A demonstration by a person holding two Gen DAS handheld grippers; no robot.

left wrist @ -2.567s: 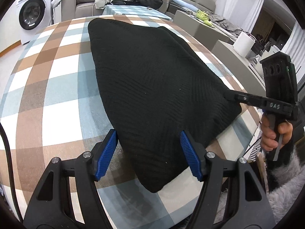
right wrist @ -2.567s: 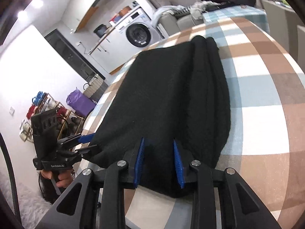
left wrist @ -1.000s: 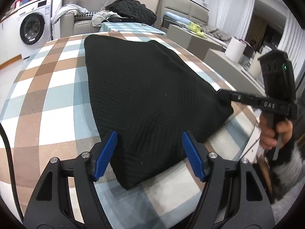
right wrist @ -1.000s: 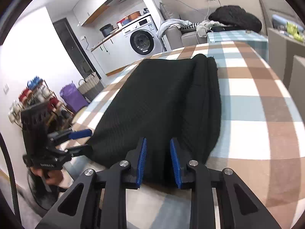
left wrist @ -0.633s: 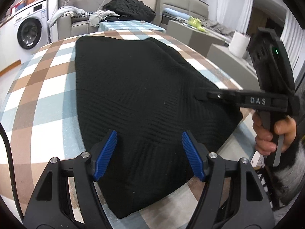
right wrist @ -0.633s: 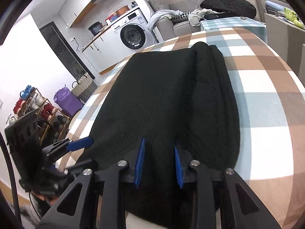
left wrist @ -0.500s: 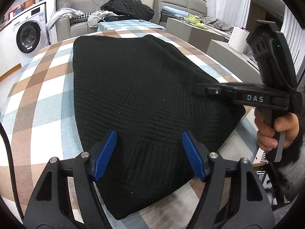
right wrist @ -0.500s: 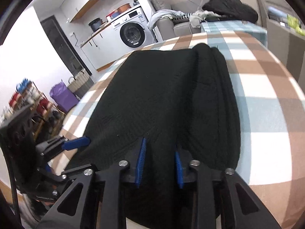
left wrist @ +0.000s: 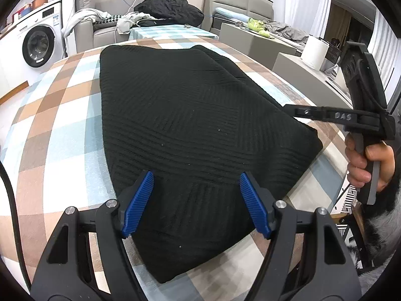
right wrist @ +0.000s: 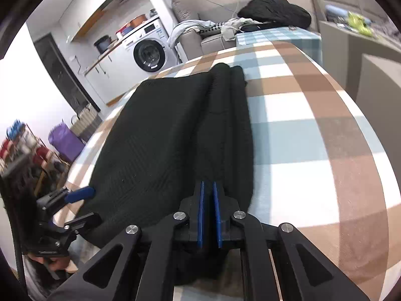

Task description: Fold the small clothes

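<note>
A black knit garment (left wrist: 188,100) lies flat on the checked tablecloth (left wrist: 62,138), its near hem toward me. My left gripper (left wrist: 195,175) hangs open just over the hem's near left part, and its blue pads (left wrist: 137,200) straddle the cloth without pressing it. In the right wrist view the garment (right wrist: 175,138) shows a folded strip along its right side. My right gripper (right wrist: 208,184) is closing on that near right edge, with black fabric pinched between its blue pads. The right gripper (left wrist: 290,107) shows side-on in the left view, and the left gripper (right wrist: 91,204) at the lower left.
The table's (right wrist: 313,138) rounded edge runs close behind both grippers. A hand (left wrist: 368,160) grips the right handle beyond that edge. Past the table stand a washing machine (left wrist: 37,45), a sofa piled with clothes (left wrist: 170,10), a paper roll (left wrist: 314,52) and a rack (right wrist: 22,150).
The right gripper's pads have come together on the garment's near right edge. Both grippers have slid forward, over the hem.
</note>
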